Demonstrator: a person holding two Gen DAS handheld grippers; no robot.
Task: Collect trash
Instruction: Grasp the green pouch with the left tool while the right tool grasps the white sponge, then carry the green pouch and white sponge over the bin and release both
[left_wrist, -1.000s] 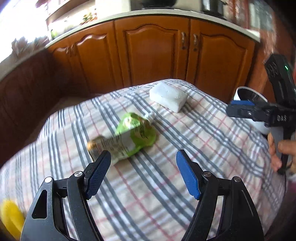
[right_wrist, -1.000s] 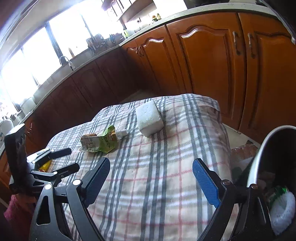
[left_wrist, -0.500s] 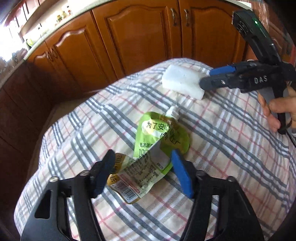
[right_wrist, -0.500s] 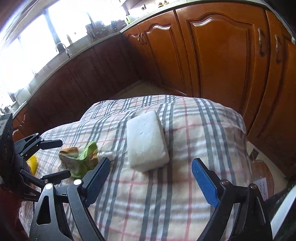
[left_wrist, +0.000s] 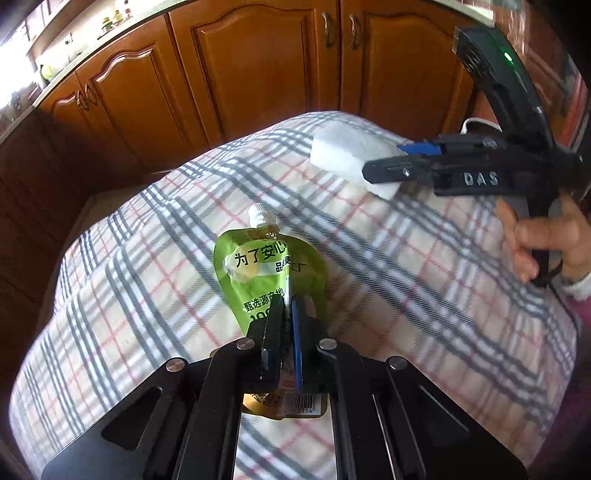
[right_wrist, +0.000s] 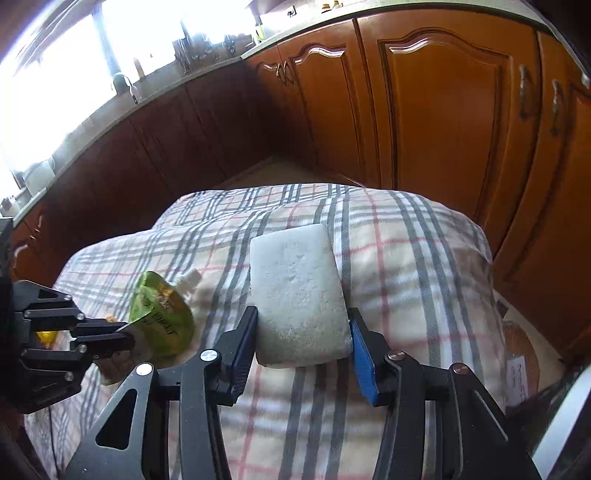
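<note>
My left tool (left_wrist: 287, 306) is clamped on the green pouch (left_wrist: 266, 269), which lies on the checked worktop (left_wrist: 424, 277). My right tool (right_wrist: 301, 332) is closing around the white foam block (right_wrist: 295, 291) just beyond, pads about touching. Neither piece is lifted or binned yet; both remain to carry off.

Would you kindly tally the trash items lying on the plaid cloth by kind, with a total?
Green spouted drink pouch: 1, pinched in the shut left gripper.
White foam block: 1, between the closing jaws of the right gripper.
Total: 2
</note>
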